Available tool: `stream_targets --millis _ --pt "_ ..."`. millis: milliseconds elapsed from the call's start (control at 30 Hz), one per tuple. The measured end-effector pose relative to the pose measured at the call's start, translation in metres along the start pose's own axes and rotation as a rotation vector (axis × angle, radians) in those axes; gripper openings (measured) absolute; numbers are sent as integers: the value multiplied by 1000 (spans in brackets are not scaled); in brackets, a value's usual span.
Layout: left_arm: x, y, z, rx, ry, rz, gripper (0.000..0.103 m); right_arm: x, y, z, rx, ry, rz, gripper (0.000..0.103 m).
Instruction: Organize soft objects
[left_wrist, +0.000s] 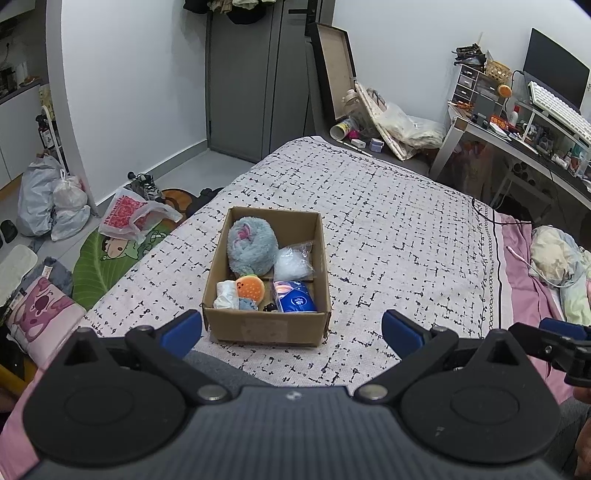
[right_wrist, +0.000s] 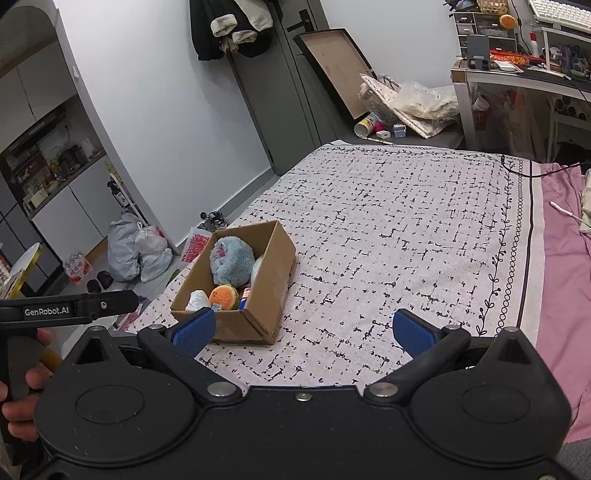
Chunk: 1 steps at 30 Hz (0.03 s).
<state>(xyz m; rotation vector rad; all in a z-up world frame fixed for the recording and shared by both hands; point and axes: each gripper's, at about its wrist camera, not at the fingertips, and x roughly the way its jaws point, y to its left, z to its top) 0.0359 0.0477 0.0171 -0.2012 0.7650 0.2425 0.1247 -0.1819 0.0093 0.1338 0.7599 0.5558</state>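
Nearest, the left gripper (left_wrist: 291, 330) hangs low over the bed with its blue textured jaws spread wide and nothing between them; its dark grey body fills the bottom of the view. Beside it the right gripper (right_wrist: 304, 328) is likewise spread and empty, and its far tip pokes into the left wrist view. A hand (right_wrist: 22, 387) grips the left tool's handle, cut off at the frame edge, under a black bar printed "GenRobot.AI".

Just ahead sits the open brown cardboard box (left_wrist: 267, 326) on the white bedspread with black dashed grid pattern (left_wrist: 388, 229). Inside lie a round fluffy blue-grey plush with a pink patch (left_wrist: 251, 245), a crinkled clear plastic bag of white filling (left_wrist: 293, 260), an orange burger-shaped plush (left_wrist: 250, 288), a crumpled white soft piece (left_wrist: 226, 294) and a blue tissue pack (left_wrist: 295, 297) whose writing is too small to read. A small dark thing by the pack is hard to make out.

Farther off, a cluttered white tabletop (left_wrist: 517, 138) carries a keyboard and dark monitor, partly cropped.
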Motion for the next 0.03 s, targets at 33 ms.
stream_targets --millis 33 --pt "0 -1 0 1 -2 0 103 1 0 0 1 2 -1 103"
